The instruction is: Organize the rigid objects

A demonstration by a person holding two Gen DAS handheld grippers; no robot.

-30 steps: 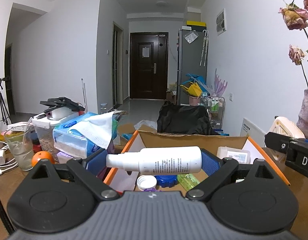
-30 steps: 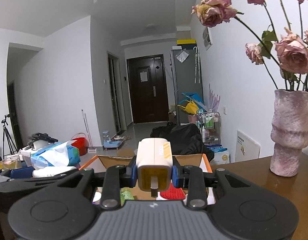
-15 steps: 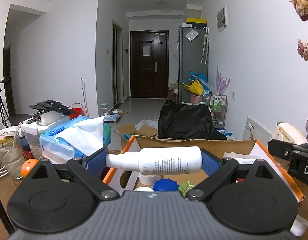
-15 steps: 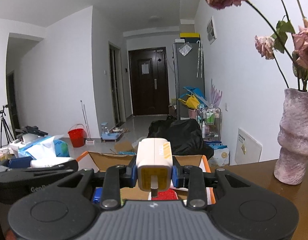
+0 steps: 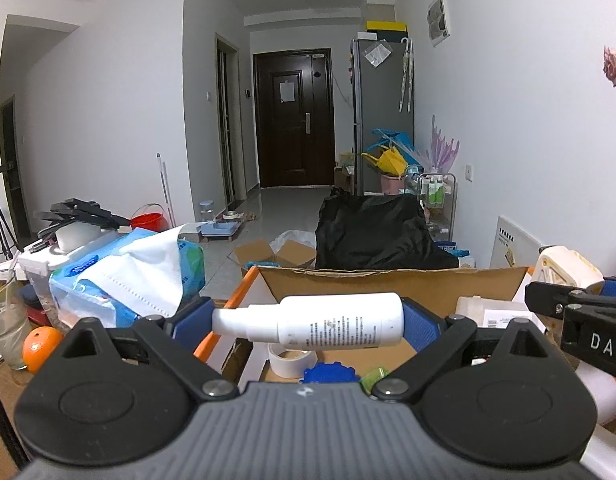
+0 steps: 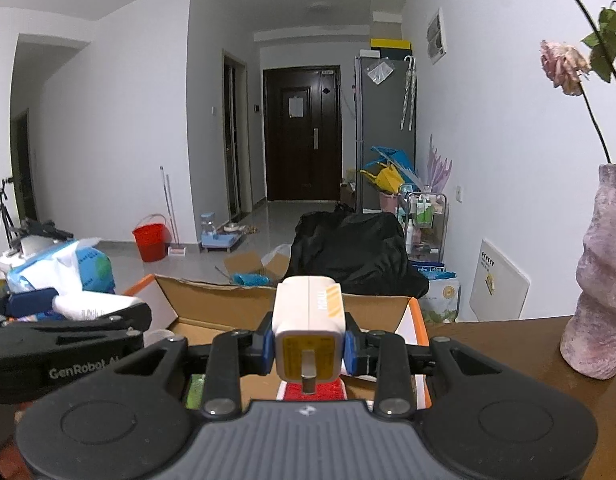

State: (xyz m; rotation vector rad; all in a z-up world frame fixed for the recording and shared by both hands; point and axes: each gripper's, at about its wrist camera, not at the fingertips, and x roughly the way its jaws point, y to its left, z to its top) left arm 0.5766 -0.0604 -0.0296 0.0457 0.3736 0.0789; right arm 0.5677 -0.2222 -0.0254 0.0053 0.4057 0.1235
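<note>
Lettering "GenRobot.AI" reads in white on the left gripper's (image 6: 68,344) black side, seen from the right wrist; "DAS", cut off at the frame edge, reads on the right gripper (image 5: 579,312) in the left wrist view. Small print on the bottle (image 5: 327,322) and on the charger's (image 6: 309,330) yellow label is too fine to read; the orange mark on the charger's top is not legible either.

Room: white walls, a hallway ending in a dark door (image 5: 294,118), a grey fridge (image 5: 381,114) to its right, a black bag (image 5: 371,236) on the floor behind the box. Brown table (image 6: 507,344); a pink vase (image 6: 599,276) stands near its right edge, a tissue pack (image 5: 124,272) and an orange (image 5: 40,348) toward its left edge.

An open cardboard box (image 5: 387,282) with orange edging sits at the table's far edge. Inside it lie a tape roll (image 5: 292,358) and a blue cap (image 5: 327,372).

Both grippers point slightly downward, side by side over the box. Left jaws are clamped on the white bottle, held crosswise above the box's left half. Right jaws are clamped on the white charger, prong toward the camera, above the box's right half.
</note>
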